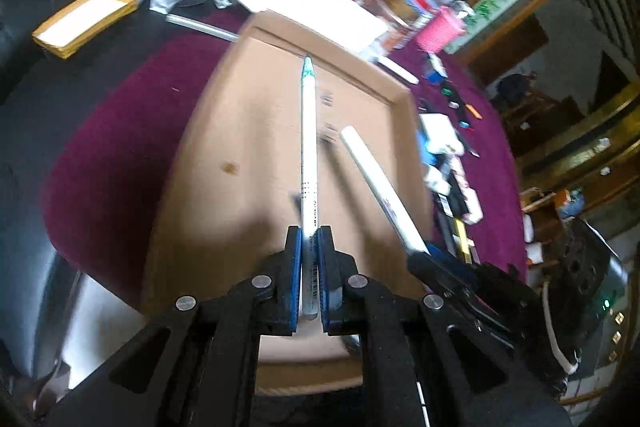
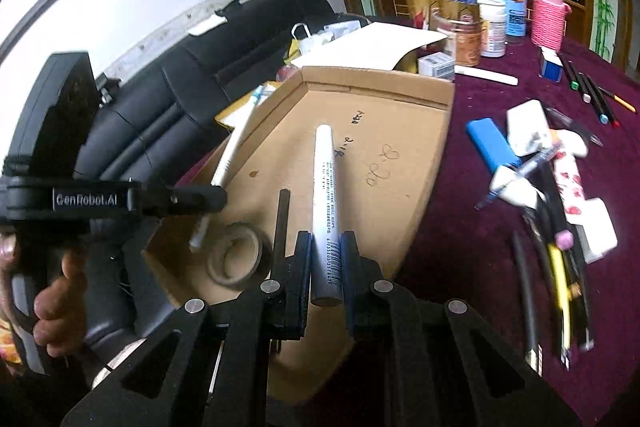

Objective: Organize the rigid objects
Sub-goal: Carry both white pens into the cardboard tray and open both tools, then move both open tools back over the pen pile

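Observation:
My left gripper (image 1: pixel 309 233) is shut on a slim white pen with a green tip (image 1: pixel 308 139) and holds it above the shallow cardboard tray (image 1: pixel 240 131). My right gripper (image 2: pixel 326 239) is shut on a thicker white marker (image 2: pixel 326 183) over the same tray (image 2: pixel 400 163). In the left wrist view the right gripper (image 1: pixel 424 255) comes in from the right with the marker (image 1: pixel 376 179). In the right wrist view the left gripper (image 2: pixel 212 197) is at the left with the pen (image 2: pixel 236 143). A tape roll (image 2: pixel 238 259) and a black stick (image 2: pixel 280 227) lie in the tray.
Loose pens, a blue lighter (image 2: pixel 492 143), white erasers and other stationery (image 2: pixel 560 187) are scattered on the purple tablecloth right of the tray. Jars, a pink woven cup (image 2: pixel 548 17) and a white sheet (image 2: pixel 372 45) stand behind it. A black sofa (image 2: pixel 180 99) lies to the left.

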`<state>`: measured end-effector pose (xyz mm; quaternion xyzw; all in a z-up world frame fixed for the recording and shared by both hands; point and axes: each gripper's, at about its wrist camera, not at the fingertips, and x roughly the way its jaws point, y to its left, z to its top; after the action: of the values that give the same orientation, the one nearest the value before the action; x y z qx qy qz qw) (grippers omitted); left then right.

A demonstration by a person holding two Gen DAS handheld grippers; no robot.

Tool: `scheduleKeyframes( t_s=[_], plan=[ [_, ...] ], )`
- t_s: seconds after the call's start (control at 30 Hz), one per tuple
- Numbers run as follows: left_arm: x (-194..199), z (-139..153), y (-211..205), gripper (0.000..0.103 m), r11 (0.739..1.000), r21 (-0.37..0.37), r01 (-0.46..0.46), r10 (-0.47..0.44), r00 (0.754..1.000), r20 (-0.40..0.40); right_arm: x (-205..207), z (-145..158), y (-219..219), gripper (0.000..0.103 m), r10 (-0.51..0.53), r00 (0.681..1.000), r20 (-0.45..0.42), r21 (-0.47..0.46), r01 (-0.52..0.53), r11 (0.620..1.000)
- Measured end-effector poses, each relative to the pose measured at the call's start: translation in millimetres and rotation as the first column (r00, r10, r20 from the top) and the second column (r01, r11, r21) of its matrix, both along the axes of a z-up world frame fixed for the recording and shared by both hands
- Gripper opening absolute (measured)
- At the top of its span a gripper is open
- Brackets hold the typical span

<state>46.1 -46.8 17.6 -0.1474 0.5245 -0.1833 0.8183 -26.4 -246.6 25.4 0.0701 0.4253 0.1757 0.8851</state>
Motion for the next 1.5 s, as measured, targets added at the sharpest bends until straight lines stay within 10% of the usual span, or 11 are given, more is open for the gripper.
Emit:
scheduleKeyframes(
  t_s=[0.7, 0.93, 1.07, 1.23, 1.5],
  plan=[
    [28.4, -26.4, -18.6, 0.005, 0.955, 0.278, 0.1, -0.086, 0.994, -0.061, 26.3, -30.2, 51.6, 0.013, -0.005, 1.0, -0.02, -0.286, -0.001, 0.958],
    [30.1, -26.5, -13.1, 0.01, 0.974, 0.208, 0.089, -0.082, 0.996, -0.042, 27.5, -30.0, 44.4, 0.016, -0.001, 0.999, -0.041, -0.226, -0.008, 0.974],
    [19.2, -13.8, 9.8, 0.011, 0.999, 0.048, -0.022, 0.018, 0.997, 0.071, 12.5, -16.6, 29.8, 0.039, 0.017, 1.0, -0.014, -0.053, -0.018, 0.998],
    [-33.2, 24.8, 23.3, 0.048, 0.98, -0.096, -0.175, 0.196, 0.938, 0.286, -22.0, 5.1, 9.8, 0.049, 0.0, 0.998, 0.063, 0.076, -0.005, 0.997],
    [-103.7, 48.4, -50.2, 0.056, 0.999, -0.041, -0.018, 0.032, 0.93, 0.367, -89.0, 14.3, -43.4, 0.055, -0.147, 0.981, 0.124, 0.128, 0.131, 0.983]
  ],
)
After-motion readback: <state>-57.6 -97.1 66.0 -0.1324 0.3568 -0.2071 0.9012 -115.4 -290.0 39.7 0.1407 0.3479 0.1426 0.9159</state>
